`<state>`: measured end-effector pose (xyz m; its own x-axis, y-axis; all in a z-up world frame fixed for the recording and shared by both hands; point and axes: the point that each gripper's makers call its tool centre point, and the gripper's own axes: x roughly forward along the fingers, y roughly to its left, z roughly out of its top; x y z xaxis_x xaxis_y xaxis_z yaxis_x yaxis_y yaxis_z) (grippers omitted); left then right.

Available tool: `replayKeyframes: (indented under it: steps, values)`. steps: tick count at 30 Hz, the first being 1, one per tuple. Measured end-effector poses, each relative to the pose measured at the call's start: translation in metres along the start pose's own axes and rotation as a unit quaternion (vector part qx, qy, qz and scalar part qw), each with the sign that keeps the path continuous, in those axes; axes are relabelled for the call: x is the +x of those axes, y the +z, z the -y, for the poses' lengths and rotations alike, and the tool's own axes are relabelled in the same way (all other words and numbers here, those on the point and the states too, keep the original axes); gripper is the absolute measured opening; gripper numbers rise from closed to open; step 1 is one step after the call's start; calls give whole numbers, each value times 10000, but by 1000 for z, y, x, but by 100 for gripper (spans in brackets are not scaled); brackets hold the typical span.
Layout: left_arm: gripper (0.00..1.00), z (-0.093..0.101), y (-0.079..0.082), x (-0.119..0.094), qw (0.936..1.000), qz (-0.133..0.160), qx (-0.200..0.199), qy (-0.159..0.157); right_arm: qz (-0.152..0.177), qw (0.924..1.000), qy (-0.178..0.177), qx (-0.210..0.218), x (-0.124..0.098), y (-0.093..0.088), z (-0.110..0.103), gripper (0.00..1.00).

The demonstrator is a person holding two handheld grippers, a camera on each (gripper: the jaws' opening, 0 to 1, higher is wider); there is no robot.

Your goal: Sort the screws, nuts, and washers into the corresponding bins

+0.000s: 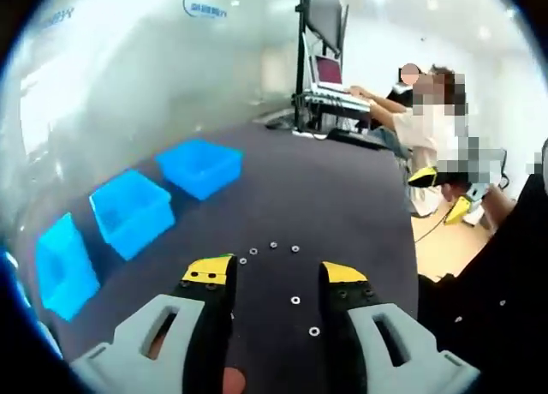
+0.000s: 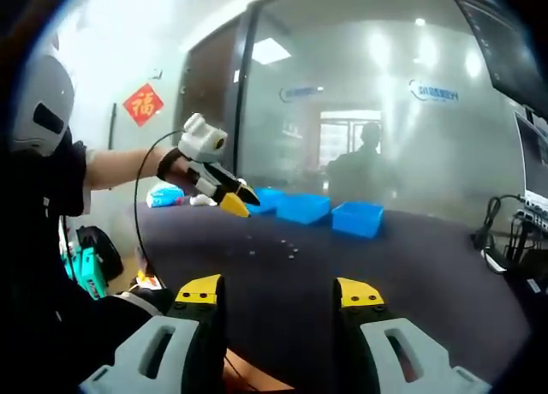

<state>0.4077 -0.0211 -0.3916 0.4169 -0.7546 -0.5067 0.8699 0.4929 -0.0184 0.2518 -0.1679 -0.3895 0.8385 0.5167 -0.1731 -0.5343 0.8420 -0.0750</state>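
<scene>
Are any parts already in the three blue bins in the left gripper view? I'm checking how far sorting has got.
No, the three blue bins look empty inside, while the small parts lie loose on the dark table.

bins (image 1: 131, 210): glossy blue plastic | washers (image 1: 295, 301): shiny metal | table (image 1: 342, 205): matt dark cloth

The left gripper (image 1: 276, 278) has two black jaws tipped with yellow pads, each tip marked by small dark screw heads, set into pale grey moulded housings with oblong cut-outs. The right gripper (image 2: 277, 296) is built the same way: black jaws, yellow tips, grey housings. In the right gripper view the left gripper (image 2: 233, 201) shows from the side, with a white boxy top and a thin black cable (image 2: 141, 210) looping down from it. The person wears a dark short sleeve (image 2: 73, 180).
</scene>
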Motion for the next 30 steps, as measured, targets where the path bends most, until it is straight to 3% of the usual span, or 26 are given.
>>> replayKeyframes:
  steps: [11,19,25,30]
  values:
    - [36,-2,-7,25,9983,-552,99,-126,-15,10000,-27,45,0,-2,0,46]
    - [33,-14,-17,41,9961,-858,210,3,-4,10000,-28,59,0,-1,-1,46]
    - [30,-23,-22,51,9950,-959,256,58,-19,10000,-48,52,-1,-2,0,46]
    - [30,-29,-27,56,9953,-970,2,67,-34,10000,-56,61,-2,-3,0,46]
